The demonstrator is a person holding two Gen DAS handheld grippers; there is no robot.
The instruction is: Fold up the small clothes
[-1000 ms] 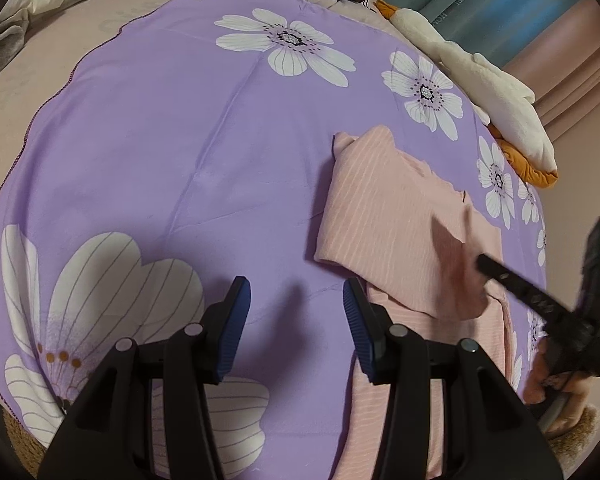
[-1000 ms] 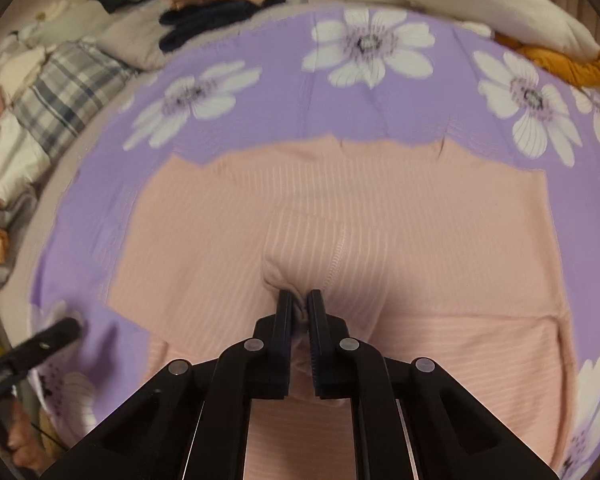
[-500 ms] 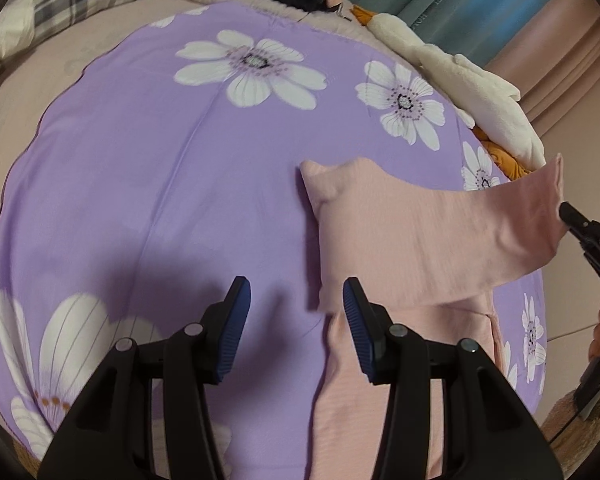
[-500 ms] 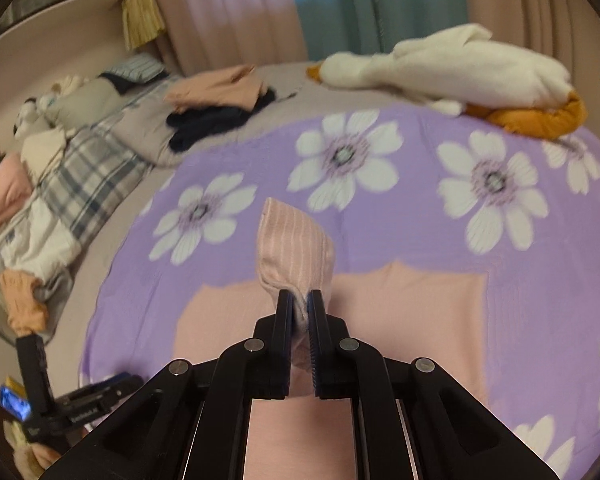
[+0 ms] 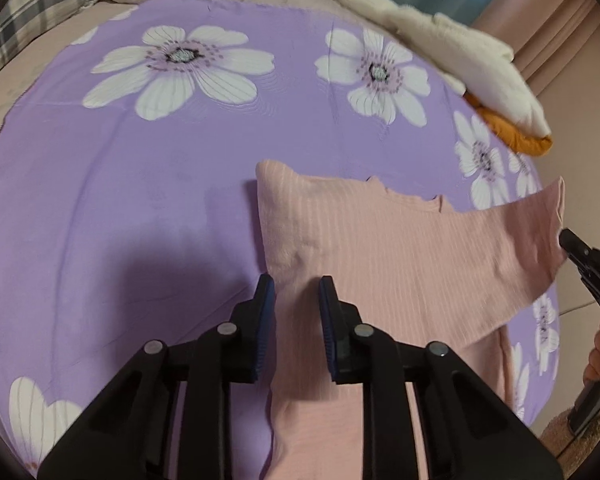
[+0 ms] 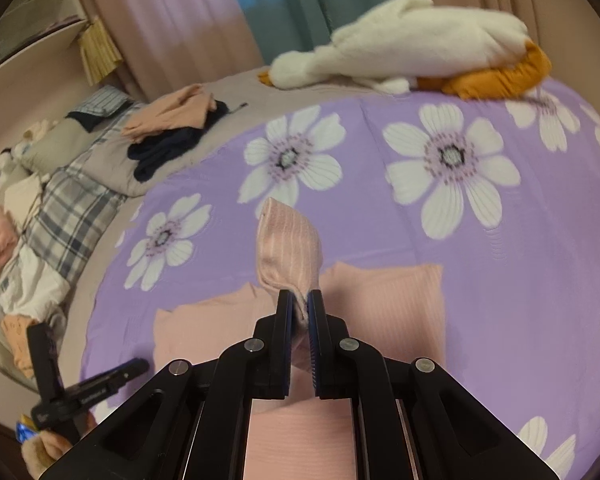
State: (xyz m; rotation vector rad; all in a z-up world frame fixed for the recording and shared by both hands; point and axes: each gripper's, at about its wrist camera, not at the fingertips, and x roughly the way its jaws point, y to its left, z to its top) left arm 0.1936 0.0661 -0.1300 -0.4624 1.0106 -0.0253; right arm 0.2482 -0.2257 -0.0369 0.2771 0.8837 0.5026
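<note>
Right tongs [image 6: 300, 312] clamped on sleeve [image 6: 290, 248], lifted above the top [image 5: 380, 248]. Left tongs [image 5: 296, 312] parted narrowly, empty, at the top's folded left edge. Spread on purple sheet [image 5: 140, 184]. Probably 1 side folded; sleeve and halving left.

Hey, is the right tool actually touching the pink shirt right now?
Touching. The right wrist view shows the right tool shut on a bunched fold of the pink shirt, fabric pinched between its fingers and lifted above the purple flowered sheet.
</note>
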